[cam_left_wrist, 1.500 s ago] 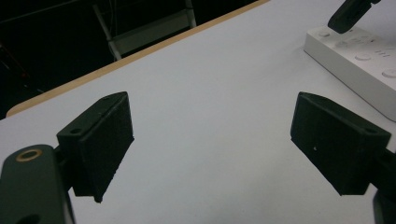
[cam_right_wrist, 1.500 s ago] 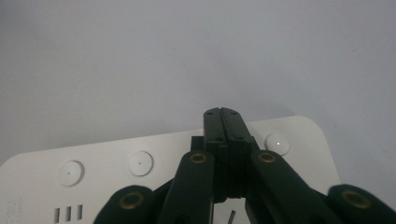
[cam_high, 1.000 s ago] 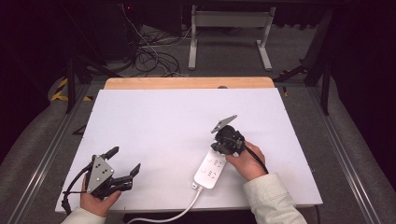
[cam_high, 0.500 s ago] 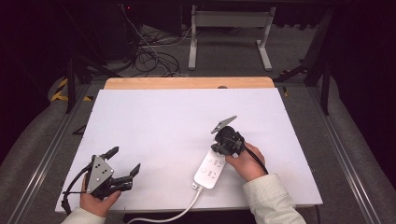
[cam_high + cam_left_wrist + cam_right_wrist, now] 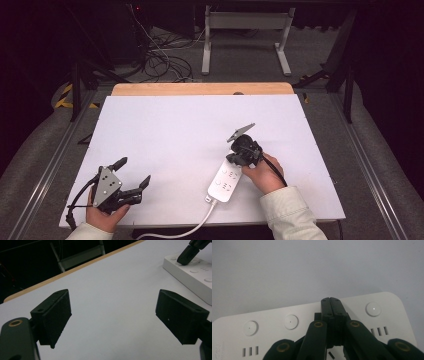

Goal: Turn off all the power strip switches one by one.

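Right gripper point(image 5: 331, 300), jaws pressed together, tips down on the white power strip point(image 5: 226, 180); left gripper point(image 5: 131, 176) rests on the table point(image 5: 175, 130), jaws wide apart.

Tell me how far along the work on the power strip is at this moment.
Done: the right gripper has reached the power strip, jaws shut, their tips on its top face among the round buttons. In hand: it looks like a button press, though I cannot tell whether one is pushed down. The left gripper rests open on the table, apart from the strip. Left: finishing the press and lifting off.
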Demonstrator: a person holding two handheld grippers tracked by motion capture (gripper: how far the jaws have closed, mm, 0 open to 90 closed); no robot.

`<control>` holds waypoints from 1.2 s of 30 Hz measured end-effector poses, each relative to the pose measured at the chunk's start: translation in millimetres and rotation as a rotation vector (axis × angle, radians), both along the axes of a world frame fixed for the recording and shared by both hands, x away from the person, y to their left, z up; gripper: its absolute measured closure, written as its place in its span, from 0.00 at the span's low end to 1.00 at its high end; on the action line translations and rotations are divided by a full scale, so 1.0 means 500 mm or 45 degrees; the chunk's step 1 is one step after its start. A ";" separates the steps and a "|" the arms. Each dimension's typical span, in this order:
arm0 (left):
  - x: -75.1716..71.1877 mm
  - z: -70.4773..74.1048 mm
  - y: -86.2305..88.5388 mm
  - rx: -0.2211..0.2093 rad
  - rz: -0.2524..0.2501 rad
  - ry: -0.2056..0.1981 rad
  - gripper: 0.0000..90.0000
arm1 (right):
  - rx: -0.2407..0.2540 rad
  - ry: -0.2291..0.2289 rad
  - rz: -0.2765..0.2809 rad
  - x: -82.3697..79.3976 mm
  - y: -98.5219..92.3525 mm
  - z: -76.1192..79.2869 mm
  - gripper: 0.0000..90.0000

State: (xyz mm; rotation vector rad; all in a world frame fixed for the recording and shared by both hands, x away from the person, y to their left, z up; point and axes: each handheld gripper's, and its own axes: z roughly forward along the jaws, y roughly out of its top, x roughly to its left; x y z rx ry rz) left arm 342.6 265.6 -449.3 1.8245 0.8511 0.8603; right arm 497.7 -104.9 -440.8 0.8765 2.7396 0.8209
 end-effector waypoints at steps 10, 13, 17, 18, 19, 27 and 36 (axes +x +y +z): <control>0.000 0.000 -0.002 0.002 0.000 -0.004 0.15 | 0.018 0.006 -0.002 0.001 -0.003 -0.002 1.00; 0.000 0.000 -0.002 -0.001 -0.001 -0.005 0.15 | 0.019 0.004 -0.004 0.001 -0.003 -0.002 1.00; -0.001 0.000 -0.002 0.002 -0.001 -0.004 0.15 | 0.021 0.006 -0.011 0.001 -0.003 -0.003 1.00; 0.000 0.001 -0.001 0.009 0.000 -0.012 0.15 | 0.022 0.005 -0.013 0.000 -0.003 -0.003 1.00; 0.000 0.001 -0.001 0.010 -0.001 -0.013 0.15 | 0.021 0.004 -0.008 0.000 -0.004 -0.003 1.00; 0.000 0.000 -0.002 0.005 0.002 -0.008 0.15 | 0.015 -0.001 -0.012 -0.001 -0.002 -0.003 1.00; -0.001 0.001 -0.002 0.003 0.005 -0.007 0.15 | 0.002 -0.015 -0.007 -0.002 0.000 -0.002 1.00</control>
